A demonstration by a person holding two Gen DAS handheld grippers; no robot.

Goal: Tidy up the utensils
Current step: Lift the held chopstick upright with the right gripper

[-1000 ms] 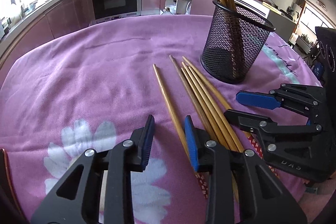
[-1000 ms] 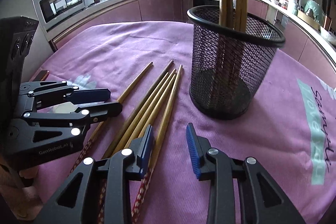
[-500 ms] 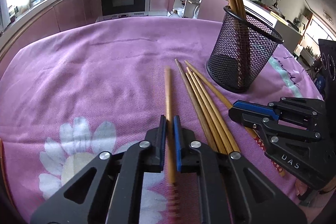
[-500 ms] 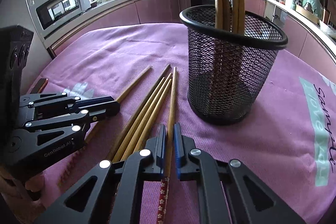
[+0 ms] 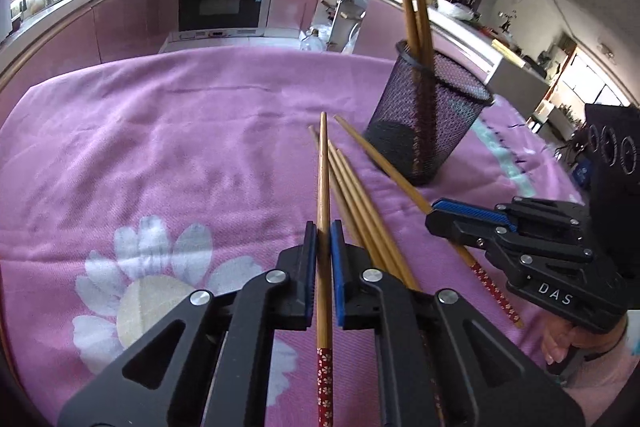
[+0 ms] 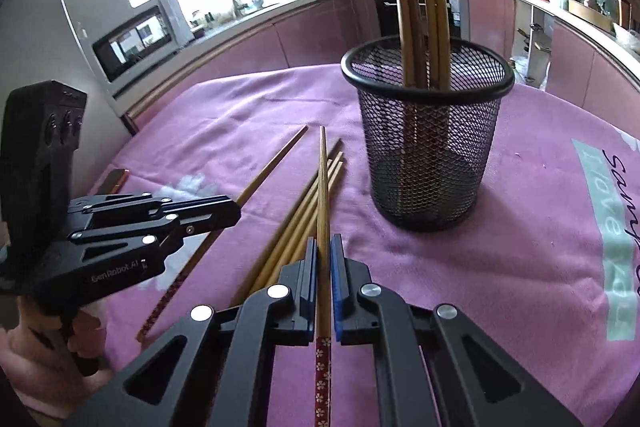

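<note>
My left gripper (image 5: 324,239) clamped on one chopstick (image 5: 323,167), my right gripper (image 6: 324,251) clamped on another chopstick (image 6: 322,187), loose chopsticks (image 5: 360,195) beside them, mesh holder (image 6: 428,155) ahead, pink tablecloth (image 5: 160,147), kitchen behind.

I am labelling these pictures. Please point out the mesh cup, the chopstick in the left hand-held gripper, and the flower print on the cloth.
mesh cup (image 6: 428,163), right wrist view, front wall.
chopstick (image 5: 323,179), left wrist view, bare shaft.
flower print (image 5: 140,303), left wrist view, yellow centre.

Both wrist views look down close, sharing the mesh cup (image 5: 430,119).
</note>
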